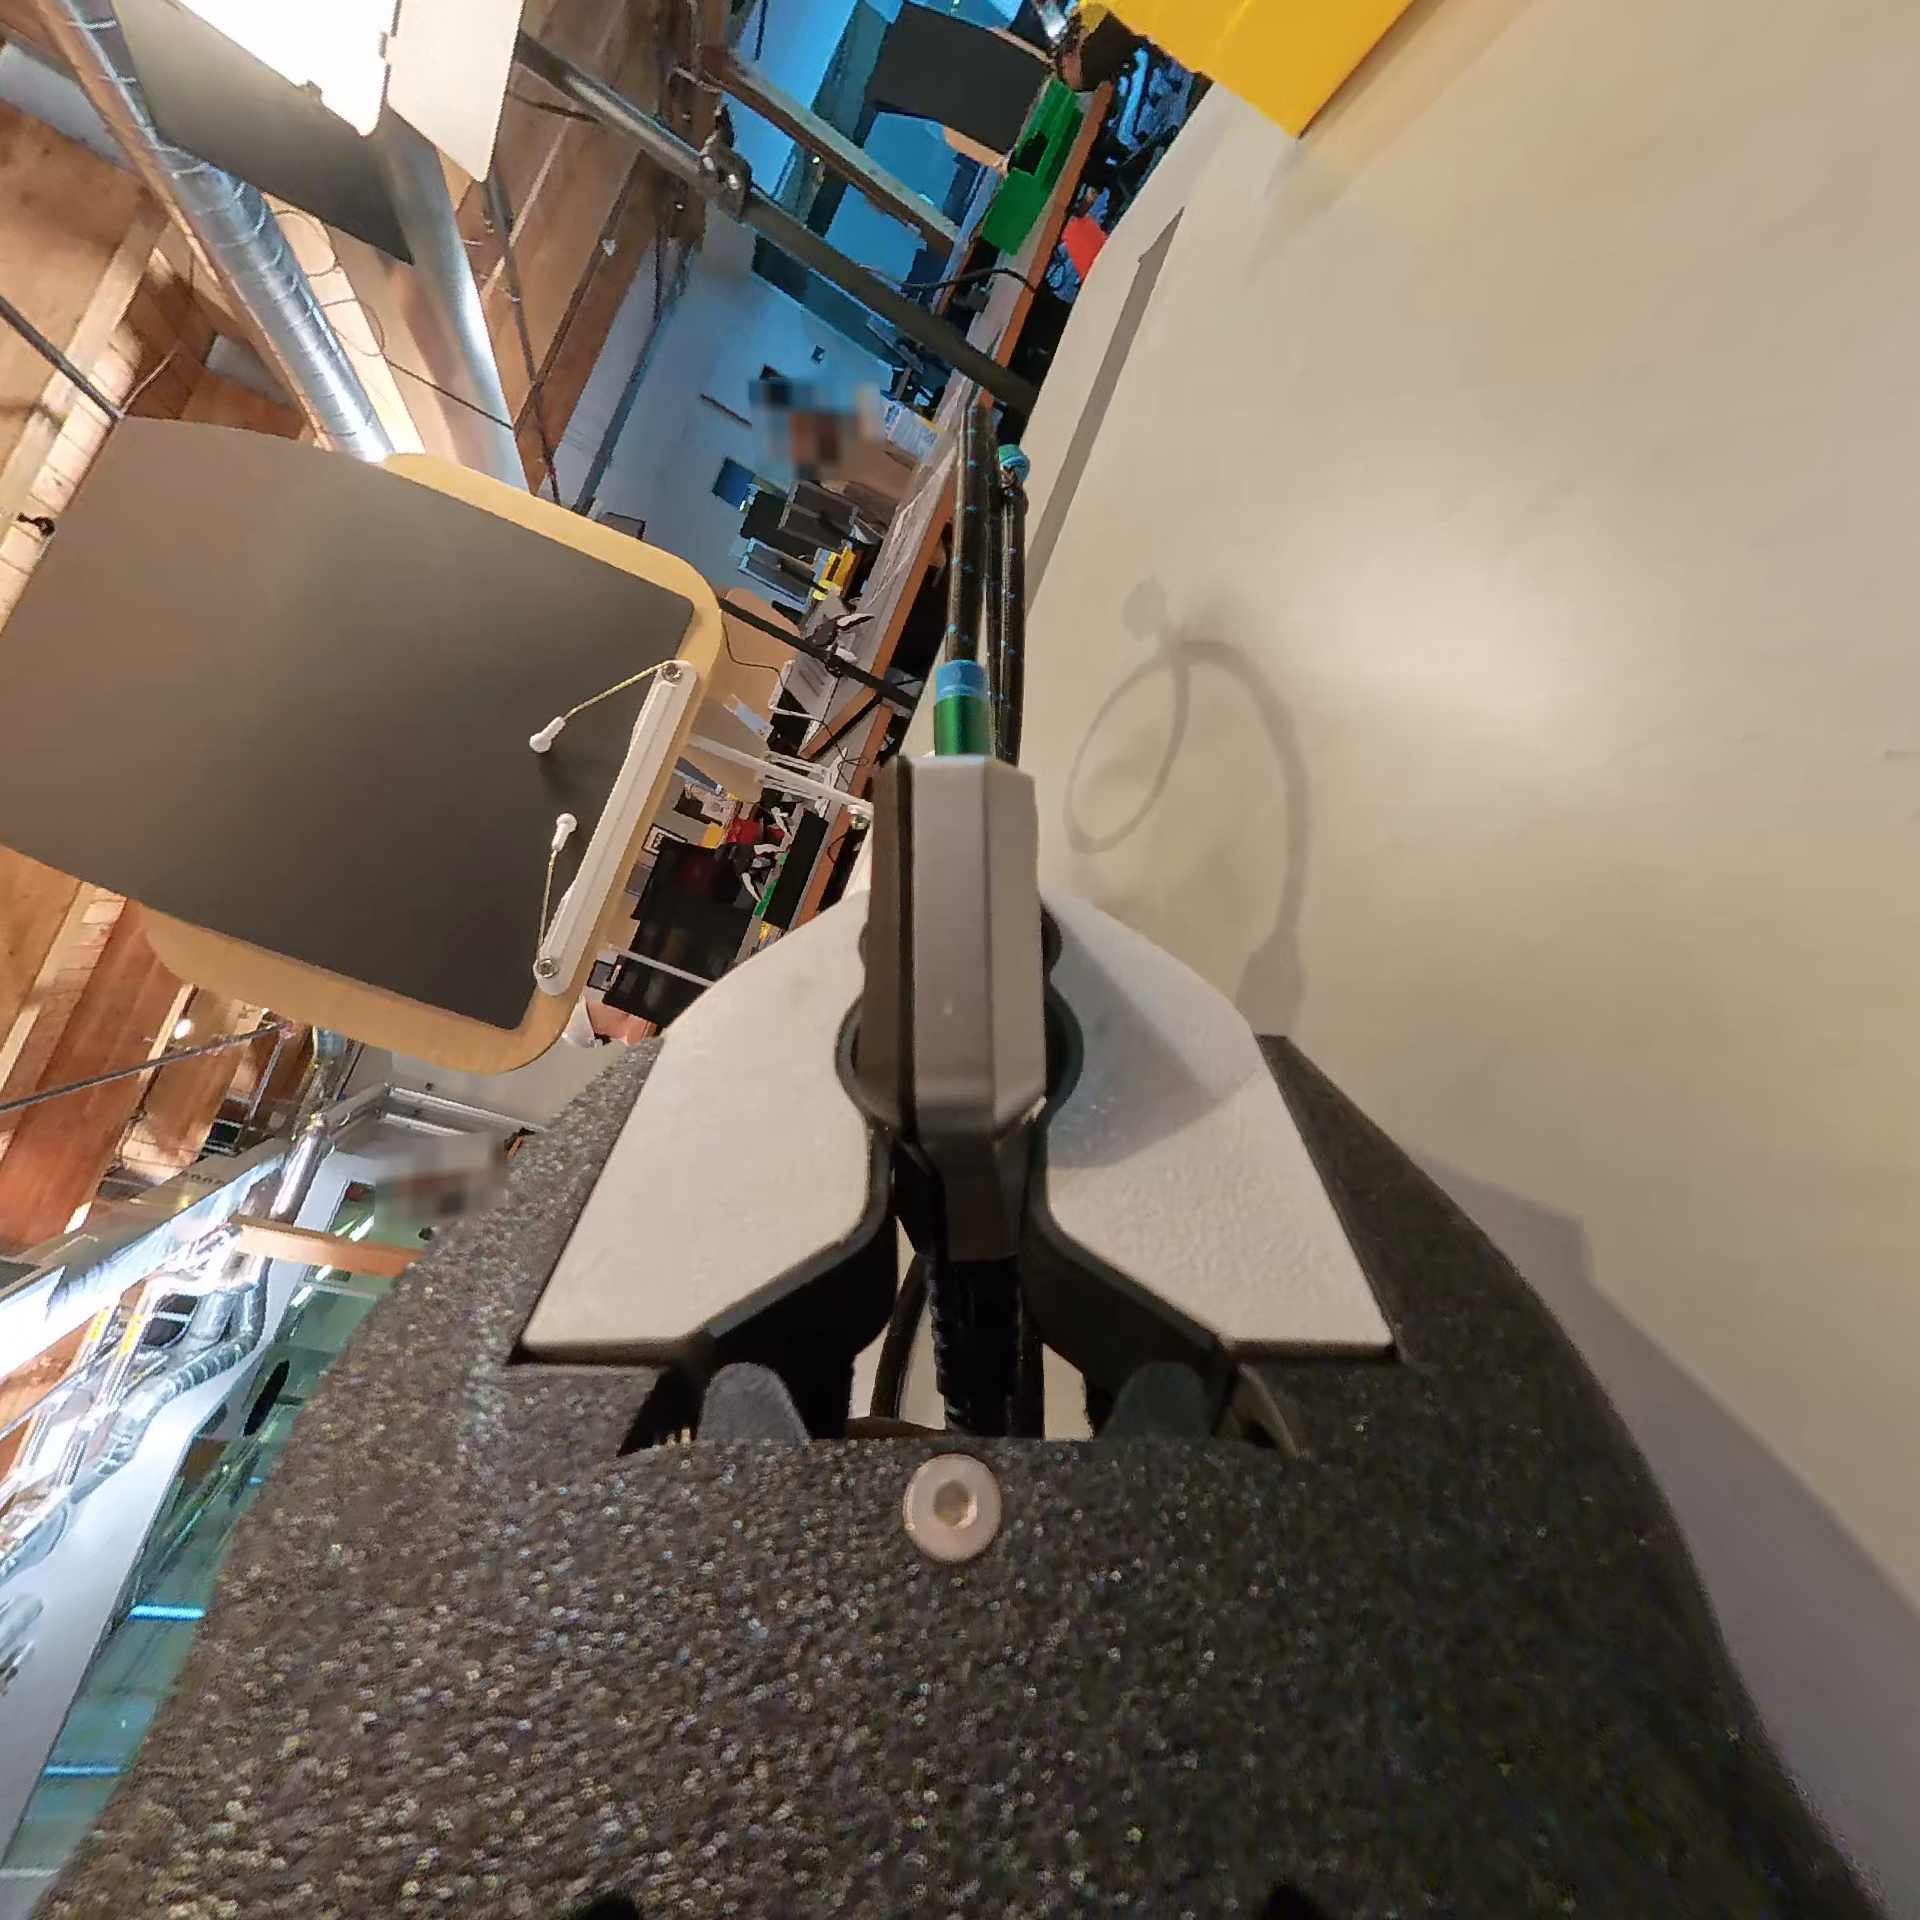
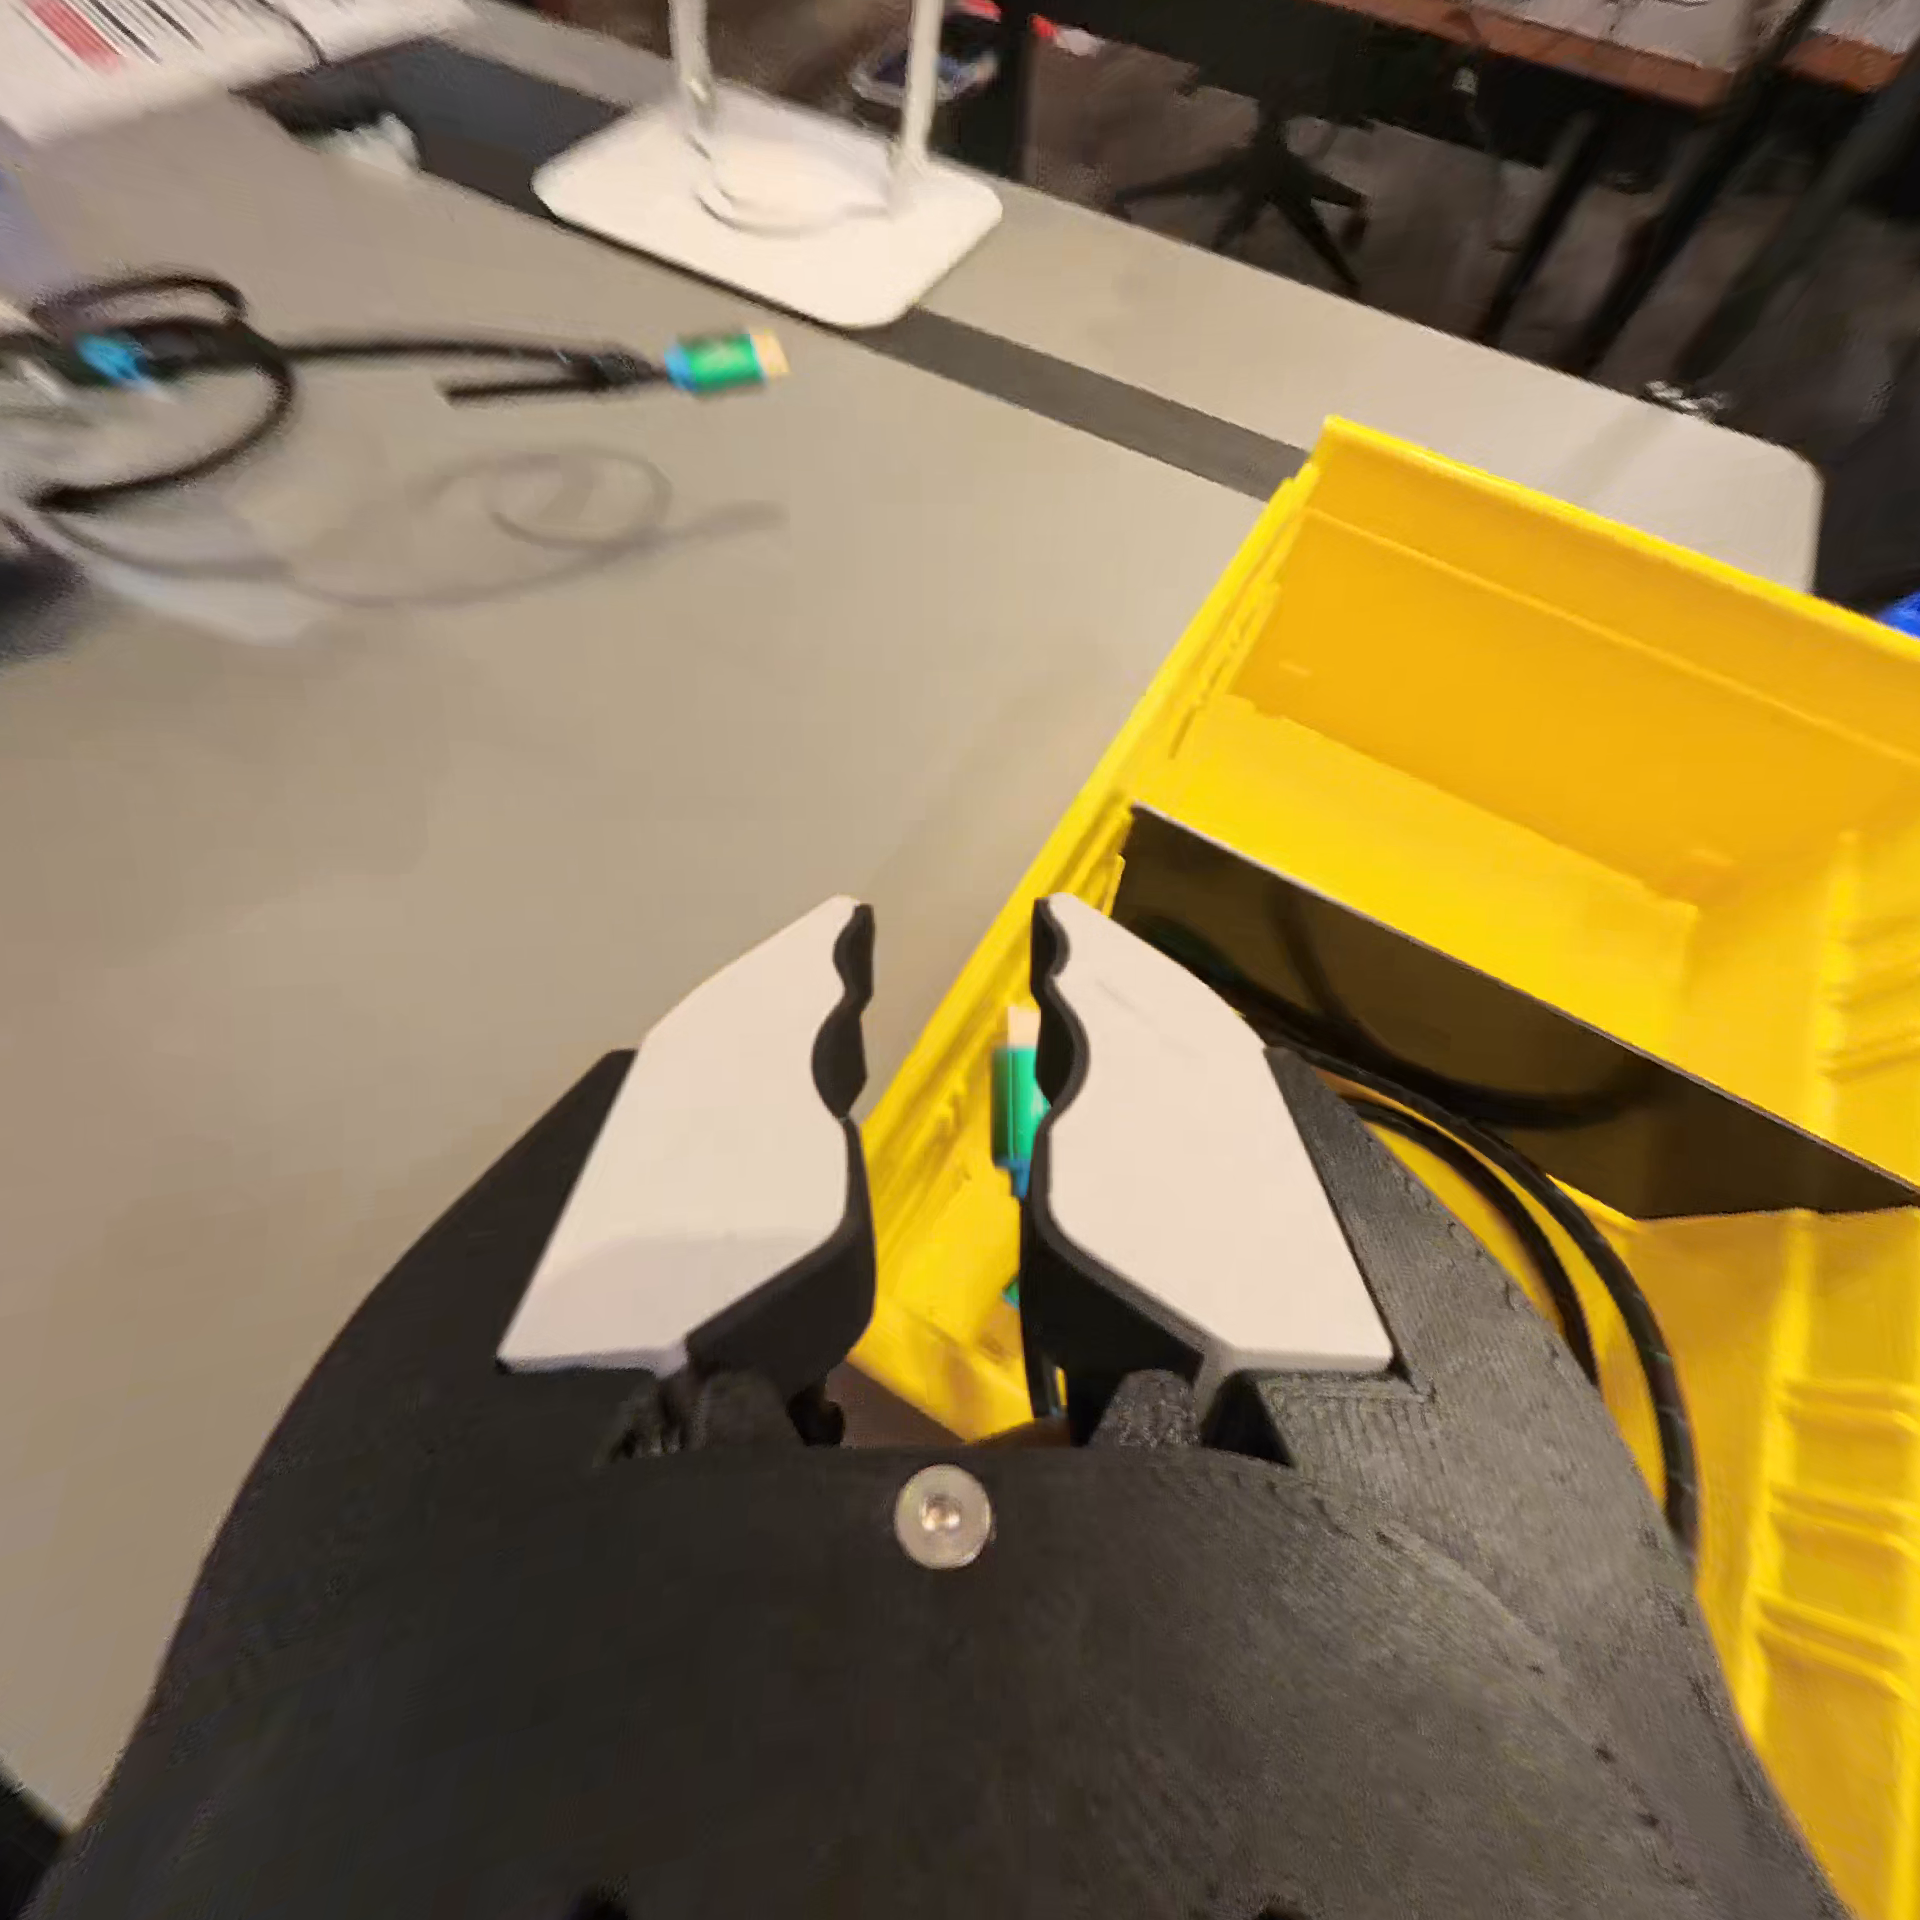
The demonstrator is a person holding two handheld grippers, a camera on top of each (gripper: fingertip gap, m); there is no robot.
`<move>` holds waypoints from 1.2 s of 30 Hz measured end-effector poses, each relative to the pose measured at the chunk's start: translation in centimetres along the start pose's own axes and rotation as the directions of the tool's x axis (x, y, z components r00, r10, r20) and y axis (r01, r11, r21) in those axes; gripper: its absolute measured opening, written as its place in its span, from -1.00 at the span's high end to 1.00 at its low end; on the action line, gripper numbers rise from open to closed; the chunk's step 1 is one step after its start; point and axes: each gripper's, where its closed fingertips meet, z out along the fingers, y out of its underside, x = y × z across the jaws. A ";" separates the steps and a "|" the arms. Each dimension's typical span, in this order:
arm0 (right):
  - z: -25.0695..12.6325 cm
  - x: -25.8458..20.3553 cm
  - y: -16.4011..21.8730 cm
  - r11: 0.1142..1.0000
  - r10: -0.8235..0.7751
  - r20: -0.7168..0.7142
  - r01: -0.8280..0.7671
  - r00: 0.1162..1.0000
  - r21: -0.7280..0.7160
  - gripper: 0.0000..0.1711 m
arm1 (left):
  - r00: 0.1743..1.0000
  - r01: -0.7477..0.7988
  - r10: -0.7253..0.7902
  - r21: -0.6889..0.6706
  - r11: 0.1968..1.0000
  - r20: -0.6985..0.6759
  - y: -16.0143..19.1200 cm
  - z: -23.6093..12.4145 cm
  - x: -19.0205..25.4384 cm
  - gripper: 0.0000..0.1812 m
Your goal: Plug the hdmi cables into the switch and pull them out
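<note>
Tool on the left (image 1: 951, 935) is clamping the grey HDMI switch (image 1: 961, 977), green plug (image 1: 958, 717) seated at twelve o'clock. Right tool (image 2: 951, 997), jaws parted and empty, is hovering over the yellow bin (image 2: 1558, 644); the second green plug (image 2: 1016, 1107) inside risks being missed, the third (image 2: 722, 364) lying at eleven o'clock on the bench (image 2: 520, 779).

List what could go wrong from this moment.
1. The left gripper clamps the grey switch edge-on, with a green plug seated at its far end; the cable's pull could twist the switch in the grip.
2. The open right gripper hangs over the yellow bin, where another green plug sits close to the wall; a finger might catch the rim.
</note>
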 end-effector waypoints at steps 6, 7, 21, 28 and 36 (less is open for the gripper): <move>-1.5 -1.5 -3.6 0.985 -0.163 -0.027 0.164 0.986 0.057 0.60 | 0.997 -0.067 0.068 0.019 0.998 -0.043 -0.6 0.2 1.3 0.75; -1.1 -3.0 -4.1 0.972 -0.225 -0.016 0.225 0.974 0.062 0.61 | 0.995 -0.083 0.084 0.023 0.996 -0.050 -0.8 0.2 1.5 0.74; 16.2 -25.3 -4.5 0.391 -0.899 -0.129 0.899 0.419 0.198 0.53 | 0.954 -0.270 0.278 0.078 0.960 -0.108 -2.3 -0.1 4.5 0.75; 18.6 -26.2 -4.0 0.316 -0.915 -0.221 0.939 0.339 0.133 0.84 | 0.948 -0.270 0.285 0.117 0.956 -0.141 -2.9 -0.1 5.3 0.74; 19.1 -25.6 -3.6 0.313 -0.914 -0.224 0.940 0.338 0.139 0.85 | 0.947 -0.252 0.251 0.020 0.968 -0.203 -1.7 1.1 5.8 0.61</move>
